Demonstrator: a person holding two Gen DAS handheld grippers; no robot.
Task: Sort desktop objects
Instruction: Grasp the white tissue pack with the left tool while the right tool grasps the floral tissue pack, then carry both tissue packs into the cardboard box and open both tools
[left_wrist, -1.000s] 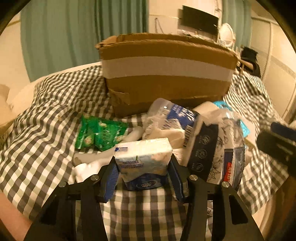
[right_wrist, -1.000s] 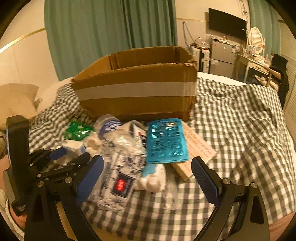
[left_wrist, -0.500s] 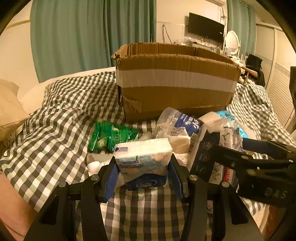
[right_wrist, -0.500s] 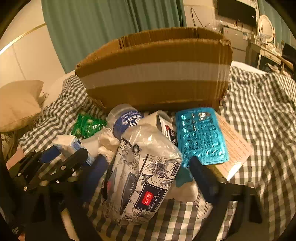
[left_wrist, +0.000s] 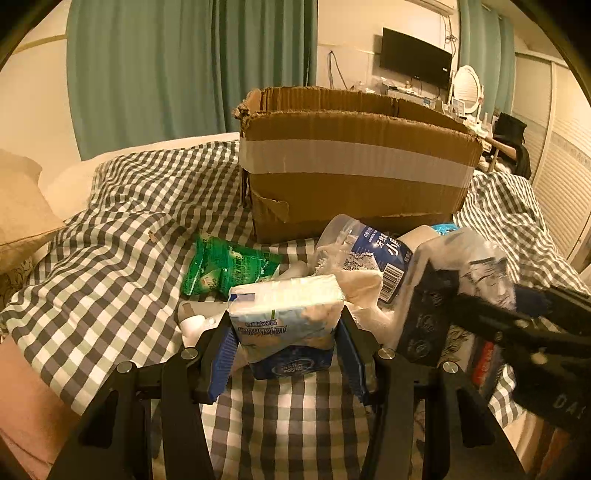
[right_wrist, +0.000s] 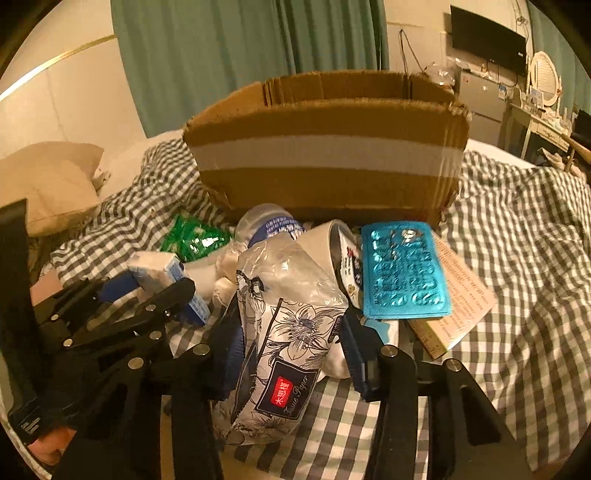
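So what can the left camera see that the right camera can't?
Only the left wrist view shows the front of the small white-and-blue tissue pack, squeezed in the left gripper.

Only the right wrist view shows the blue pill sheet, the paper leaflet under it, and the flower print on the floral tissue pack that the right gripper holds.

Both show the cardboard box, the green packet, the plastic bottle and the checked blanket.

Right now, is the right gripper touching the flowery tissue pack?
Touching. In the right wrist view, the right gripper has both blue fingers pressed against the sides of the flowery tissue pack, which bulges between them.
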